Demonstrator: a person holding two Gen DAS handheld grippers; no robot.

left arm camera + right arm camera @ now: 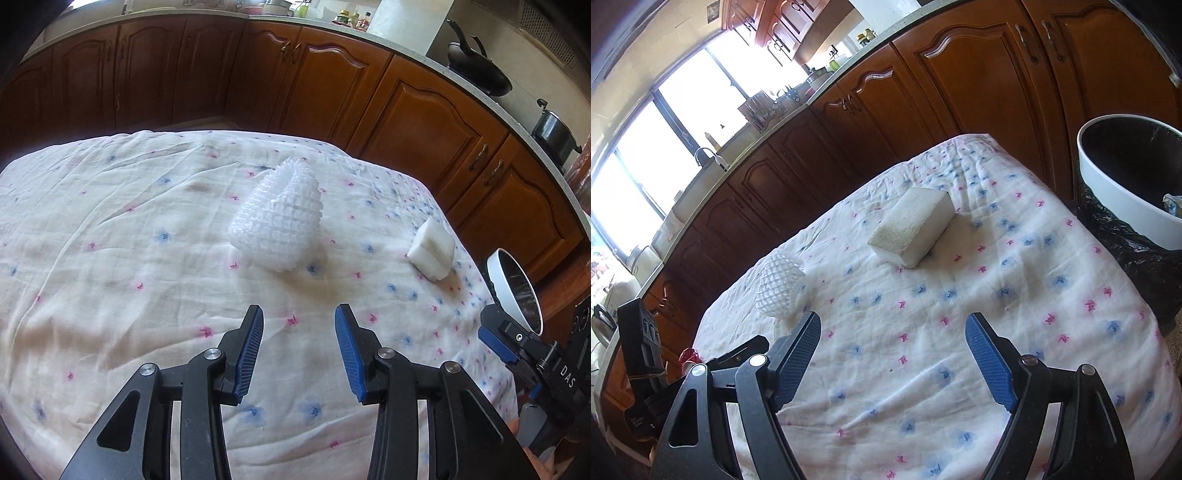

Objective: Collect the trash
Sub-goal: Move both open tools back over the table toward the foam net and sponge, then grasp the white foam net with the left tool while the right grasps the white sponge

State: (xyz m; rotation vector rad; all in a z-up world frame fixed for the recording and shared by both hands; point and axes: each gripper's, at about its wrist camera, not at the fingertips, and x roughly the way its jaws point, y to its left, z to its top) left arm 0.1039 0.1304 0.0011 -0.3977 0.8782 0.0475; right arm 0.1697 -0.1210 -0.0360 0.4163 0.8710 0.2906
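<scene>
The table point(110, 240) is covered with a wrinkled white cloth point(960, 350) printed with small blue and pink flowers. A white foam net point(279, 218) lies near its middle. A white foam block point(431, 248) rests well apart from it, near the table's right edge.

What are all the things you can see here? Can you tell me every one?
Foam net: one, white, lying in the middle of the table.
Foam block: one, white, on the table nearer the bin.
Cloth: one, white with pink and blue flowers, covering the table.
Bin: one, white rim with a black bag, beside the table edge; a scrap of something is already inside.
Cupboards: a row, brown wood, behind the table under the counter.
Pan: one, black, on the counter.
Pot: one, dark, on the counter.
Left gripper: one, black with blue pads, open above the cloth.
Right gripper: one, black with blue pads, open above the cloth.
</scene>
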